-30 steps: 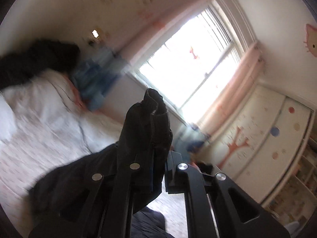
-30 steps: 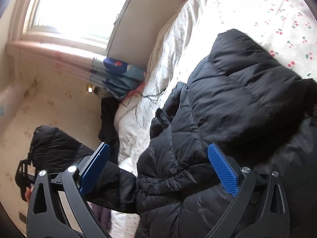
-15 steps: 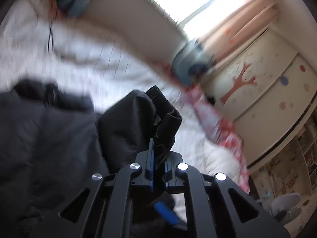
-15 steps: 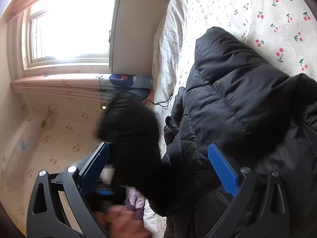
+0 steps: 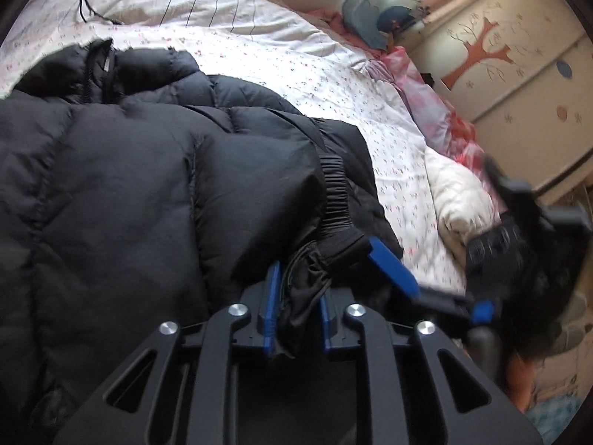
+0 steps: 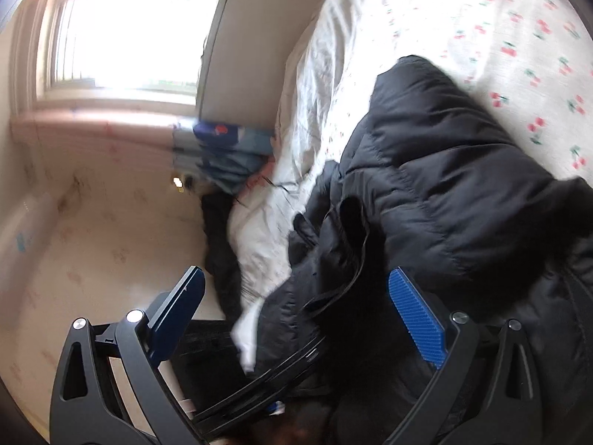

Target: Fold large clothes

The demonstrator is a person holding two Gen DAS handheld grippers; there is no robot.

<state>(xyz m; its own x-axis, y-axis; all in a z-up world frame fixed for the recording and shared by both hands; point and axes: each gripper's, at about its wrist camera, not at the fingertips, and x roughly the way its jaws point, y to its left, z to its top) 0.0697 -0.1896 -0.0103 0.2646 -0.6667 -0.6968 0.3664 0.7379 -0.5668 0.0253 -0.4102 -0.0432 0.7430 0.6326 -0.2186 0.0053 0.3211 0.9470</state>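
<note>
A black puffer jacket lies on the bed, its collar and zipper at the upper left of the left wrist view. My left gripper is shut on the jacket's sleeve cuff, and the sleeve lies across the jacket body. The jacket also fills the right half of the right wrist view. My right gripper is open and empty, hovering over the jacket's edge. It also shows, blurred, at the right of the left wrist view.
The bed has a white sheet with a cherry print and a white duvet. A cupboard with a tree picture stands beyond the bed. A window and a blue cushion are by the headboard.
My left gripper has swung down from up in the air and brought the sleeve over onto the jacket body. The right gripper stays open and has shifted slightly over the jacket.
</note>
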